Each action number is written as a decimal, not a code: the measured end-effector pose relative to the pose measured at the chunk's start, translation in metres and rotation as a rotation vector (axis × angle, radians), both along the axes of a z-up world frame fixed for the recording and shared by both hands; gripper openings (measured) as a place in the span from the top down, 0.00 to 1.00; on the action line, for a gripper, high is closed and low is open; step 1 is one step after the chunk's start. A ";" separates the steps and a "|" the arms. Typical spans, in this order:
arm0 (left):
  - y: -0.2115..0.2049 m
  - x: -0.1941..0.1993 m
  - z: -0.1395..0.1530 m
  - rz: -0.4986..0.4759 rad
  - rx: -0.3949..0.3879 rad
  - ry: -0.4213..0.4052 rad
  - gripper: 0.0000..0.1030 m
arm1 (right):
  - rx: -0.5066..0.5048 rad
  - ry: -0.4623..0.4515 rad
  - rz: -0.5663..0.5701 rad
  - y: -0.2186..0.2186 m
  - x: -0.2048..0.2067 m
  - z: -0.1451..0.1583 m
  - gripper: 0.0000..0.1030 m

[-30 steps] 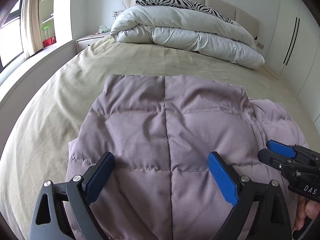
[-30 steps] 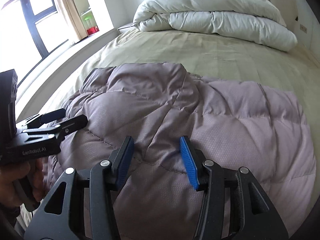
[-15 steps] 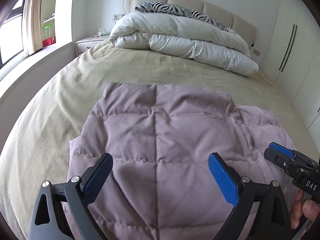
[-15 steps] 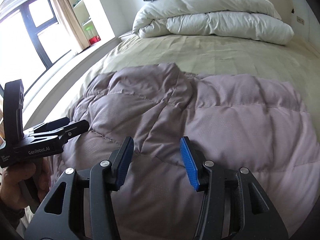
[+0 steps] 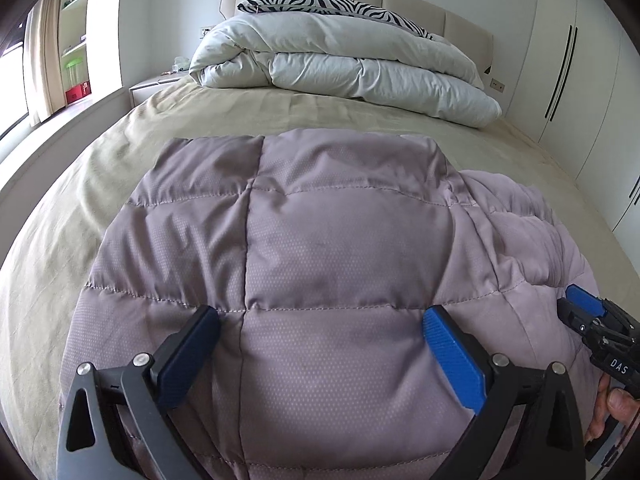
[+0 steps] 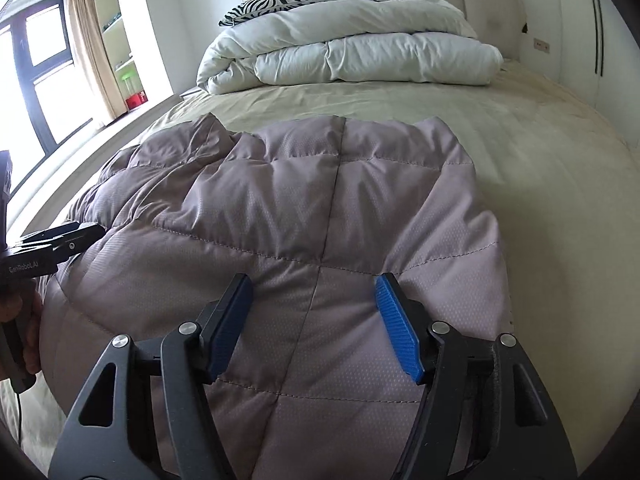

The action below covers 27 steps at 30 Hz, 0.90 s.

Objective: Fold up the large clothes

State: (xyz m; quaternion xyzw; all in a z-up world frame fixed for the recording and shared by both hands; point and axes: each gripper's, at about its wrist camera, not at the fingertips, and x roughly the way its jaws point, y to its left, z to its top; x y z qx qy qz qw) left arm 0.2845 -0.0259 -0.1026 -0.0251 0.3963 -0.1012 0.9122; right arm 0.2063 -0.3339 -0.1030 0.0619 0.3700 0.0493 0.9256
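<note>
A mauve quilted puffer garment (image 5: 320, 248) lies on the beige bed (image 5: 80, 208), its near part bunched; it also shows in the right wrist view (image 6: 320, 216). My left gripper (image 5: 320, 336) is open, its blue pads wide apart just above the garment's near end, holding nothing. My right gripper (image 6: 314, 300) is open too, hovering over the garment's right half. The right gripper's tip (image 5: 588, 312) shows at the right edge of the left wrist view, and the left gripper (image 6: 60, 240) at the left edge of the right wrist view.
A folded white duvet (image 5: 344, 68) and a zebra pillow (image 5: 320, 2) lie at the head of the bed against the padded headboard. A nightstand (image 5: 156, 86) and window sill are left, white wardrobes (image 5: 568, 60) right.
Both grippers have drawn back and risen a little over the garment. The right gripper has opened wider and swung right, now over the garment's right half. The garment lies flatter.
</note>
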 end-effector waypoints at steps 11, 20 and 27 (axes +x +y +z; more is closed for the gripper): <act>0.082 -0.049 0.051 0.037 -0.259 -0.037 0.00 | 0.205 -0.003 -0.001 -0.033 -0.019 0.042 0.24; 0.217 -0.046 0.012 0.189 -0.543 0.168 0.00 | 0.374 0.013 -0.159 -0.134 -0.039 0.046 0.00; 0.215 -0.033 -0.025 0.150 -0.576 0.292 0.00 | 0.583 0.184 -0.191 -0.169 -0.039 -0.020 0.00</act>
